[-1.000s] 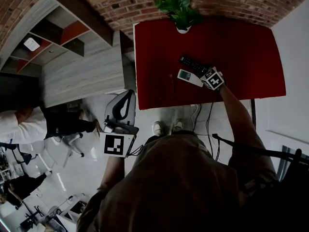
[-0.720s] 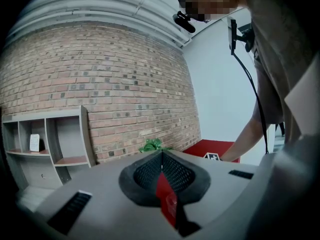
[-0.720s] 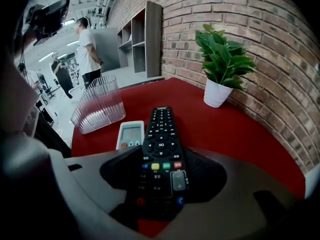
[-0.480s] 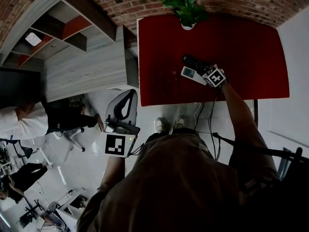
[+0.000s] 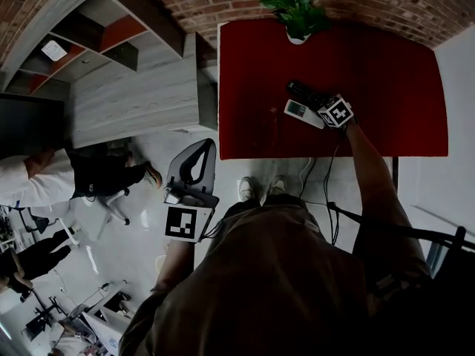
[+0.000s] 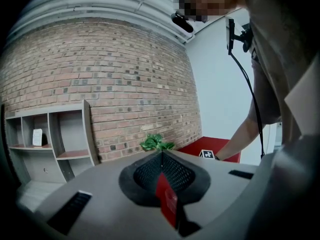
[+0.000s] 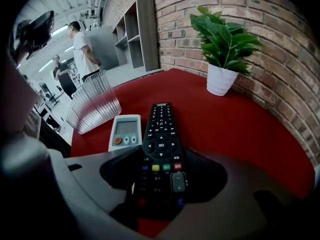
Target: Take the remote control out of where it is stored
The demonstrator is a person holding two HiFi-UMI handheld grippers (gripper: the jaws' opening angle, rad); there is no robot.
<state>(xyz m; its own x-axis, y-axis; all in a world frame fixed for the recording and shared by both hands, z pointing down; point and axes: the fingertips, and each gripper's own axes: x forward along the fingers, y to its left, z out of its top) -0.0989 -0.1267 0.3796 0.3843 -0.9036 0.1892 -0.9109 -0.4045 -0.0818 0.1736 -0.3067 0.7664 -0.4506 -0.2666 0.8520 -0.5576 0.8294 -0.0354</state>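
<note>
A black remote control (image 7: 162,139) (image 5: 304,93) lies lengthways between the jaws of my right gripper (image 7: 161,169) (image 5: 320,107). Both pads sit against its sides near the coloured buttons, and its far end points over the red table (image 5: 393,87). Just to its left a white remote (image 7: 125,131) (image 5: 303,113) rests flat on the table. My left gripper (image 6: 161,154) (image 5: 202,148) is shut and holds nothing. It hangs over the floor, left of the table's front edge.
A potted plant (image 7: 223,44) (image 5: 297,10) stands at the table's far edge by the brick wall. A ribbed clear container (image 7: 92,104) sits on the table's left side. A grey shelf unit (image 5: 89,43) stands to the left, with people (image 5: 30,184) beyond.
The head view has drifted slightly. My right gripper and the black remote keep their place beside the white remote, and my left gripper stays where it was.
</note>
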